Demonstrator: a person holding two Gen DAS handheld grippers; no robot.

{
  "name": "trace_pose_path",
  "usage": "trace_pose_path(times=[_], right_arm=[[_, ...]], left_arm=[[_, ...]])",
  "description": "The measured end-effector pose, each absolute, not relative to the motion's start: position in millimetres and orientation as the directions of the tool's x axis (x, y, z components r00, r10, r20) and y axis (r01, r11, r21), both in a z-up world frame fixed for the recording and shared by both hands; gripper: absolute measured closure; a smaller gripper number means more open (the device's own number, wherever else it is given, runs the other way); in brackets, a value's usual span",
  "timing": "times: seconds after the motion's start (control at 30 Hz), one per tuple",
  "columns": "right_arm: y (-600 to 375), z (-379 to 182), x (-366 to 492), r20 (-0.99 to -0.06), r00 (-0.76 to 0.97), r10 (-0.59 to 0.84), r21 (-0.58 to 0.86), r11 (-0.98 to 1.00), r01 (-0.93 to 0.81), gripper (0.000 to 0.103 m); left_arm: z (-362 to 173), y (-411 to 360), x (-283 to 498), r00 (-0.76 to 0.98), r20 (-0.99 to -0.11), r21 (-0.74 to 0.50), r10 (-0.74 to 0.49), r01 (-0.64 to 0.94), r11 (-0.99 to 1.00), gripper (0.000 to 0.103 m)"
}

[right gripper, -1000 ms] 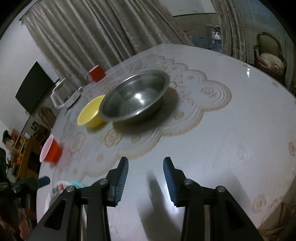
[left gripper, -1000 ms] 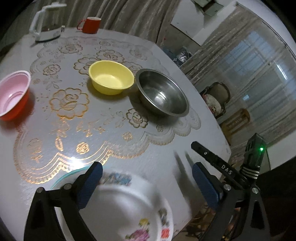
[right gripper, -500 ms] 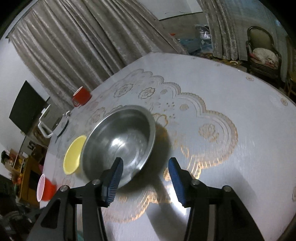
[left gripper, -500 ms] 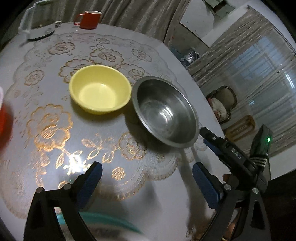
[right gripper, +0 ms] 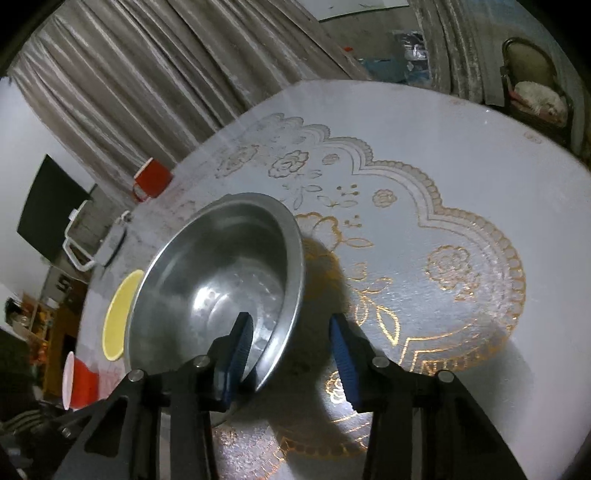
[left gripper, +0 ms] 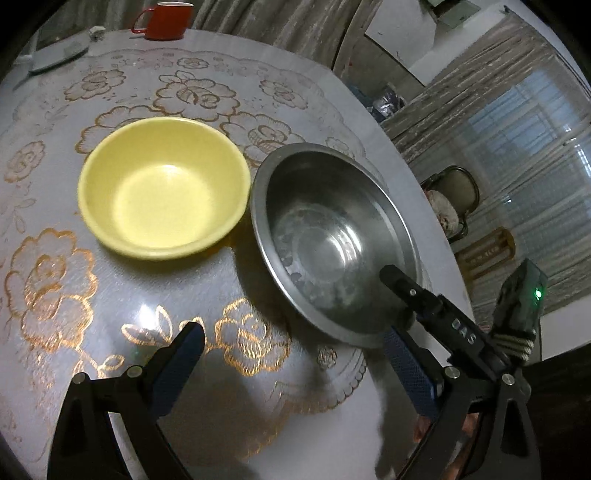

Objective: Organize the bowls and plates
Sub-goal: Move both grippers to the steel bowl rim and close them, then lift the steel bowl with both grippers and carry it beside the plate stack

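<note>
A steel bowl [left gripper: 332, 243] stands on the lace-patterned table, with a yellow bowl [left gripper: 162, 188] touching or almost touching its left side. My left gripper [left gripper: 291, 362] hangs open and wide above the cloth just in front of both bowls, holding nothing. In the right wrist view, my right gripper [right gripper: 291, 347] straddles the near rim of the steel bowl [right gripper: 221, 288]. One finger [right gripper: 242, 343] is inside the bowl and the other is outside. Its jaws are closing, and the pads are still clear of the rim. The yellow bowl [right gripper: 118, 317] peeks out behind the steel one.
A red mug [left gripper: 168, 20] and a white kettle [right gripper: 96, 247] stand at the far side of the table. A small red bowl with a pink inside [right gripper: 79, 384] sits far left. The table edge [left gripper: 436, 206] runs close along the steel bowl's right side, with a chair [left gripper: 450, 199] beyond.
Both grippers have moved forward to the bowls. The flowered plate has dropped out of the left wrist view. The right gripper's jaws now straddle the steel bowl's rim.
</note>
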State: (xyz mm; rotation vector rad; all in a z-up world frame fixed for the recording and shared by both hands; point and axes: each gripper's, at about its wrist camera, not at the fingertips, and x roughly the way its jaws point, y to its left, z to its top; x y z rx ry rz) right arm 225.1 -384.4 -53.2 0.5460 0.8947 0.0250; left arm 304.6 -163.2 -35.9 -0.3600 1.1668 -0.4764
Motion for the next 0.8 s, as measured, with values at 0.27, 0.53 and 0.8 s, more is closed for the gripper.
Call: trace_pose_path(times=[0.27, 0.53, 0.8], right_arm=[[-380, -58, 223, -0.721, 0.637, 0.273, 0.468, 0.87, 0.157, 0.085], [-379, -65, 218, -0.702, 0.634, 0.323, 0.519, 0.842, 0.146, 0.087], [-375, -62, 213, -0.709, 0.639, 0.299, 0.505, 0.847, 0.164, 0.087]], left_arm=[[-48, -180, 319, 0.275, -0.784, -0.518, -0.556, 0.201, 0.831, 0.045], [-54, -192, 322, 0.256, -0.786, -0.504, -0.563, 0.263, 0.823, 0.075], [-51, -193, 316, 0.259, -0.785, -0.497, -0.563, 0.282, 0.821, 0.076]])
